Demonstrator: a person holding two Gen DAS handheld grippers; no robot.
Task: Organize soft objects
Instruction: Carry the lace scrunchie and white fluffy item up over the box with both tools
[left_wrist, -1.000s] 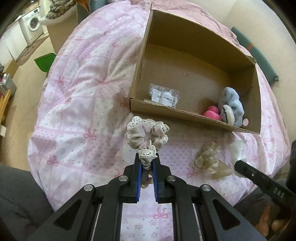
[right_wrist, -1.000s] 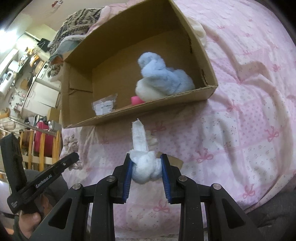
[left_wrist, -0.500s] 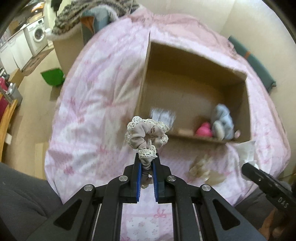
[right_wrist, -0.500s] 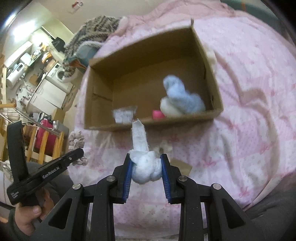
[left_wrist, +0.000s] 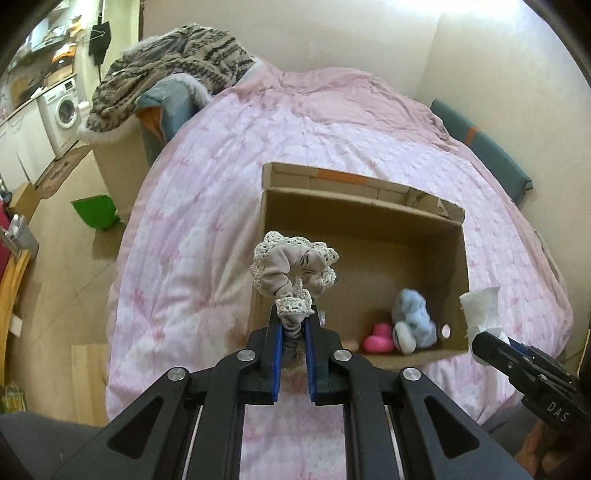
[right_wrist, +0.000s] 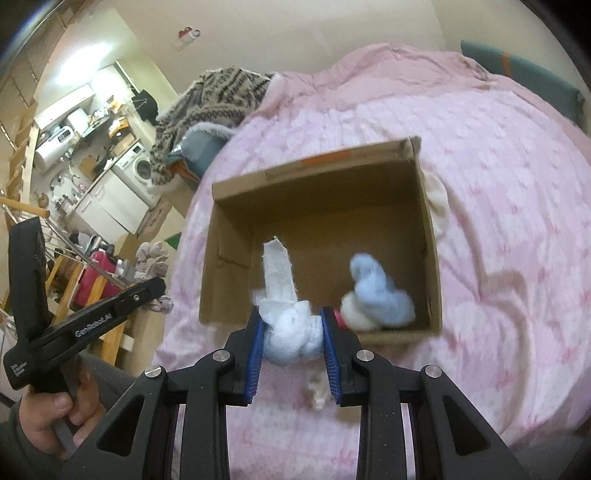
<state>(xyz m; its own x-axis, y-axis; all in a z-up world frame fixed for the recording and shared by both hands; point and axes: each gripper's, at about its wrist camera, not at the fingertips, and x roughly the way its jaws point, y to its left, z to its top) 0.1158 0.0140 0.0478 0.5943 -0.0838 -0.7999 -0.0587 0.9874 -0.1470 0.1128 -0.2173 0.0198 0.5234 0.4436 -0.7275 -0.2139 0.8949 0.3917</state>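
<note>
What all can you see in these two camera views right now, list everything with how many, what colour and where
scrunchie: 1, beige with cream lace trim, clamped in the left gripper, raised in front of the box
fluffy item: 1, white, a flat strip sticking up, clamped in the right gripper
cardboard box: 1, brown, open, on the bed
plush toy: 1, light blue and white, inside the box, near corner
pink item: 1, inside the box, beside the plush toy
bedspread: 1, pink patterned, under the box
striped knit blanket: 1, grey-brown, heaped beyond the bed
washing machine: 1, white, far left
left gripper: 1, black, blue pads
right gripper: 1, black, blue pads
hand: 1, on the left gripper's handle
</note>
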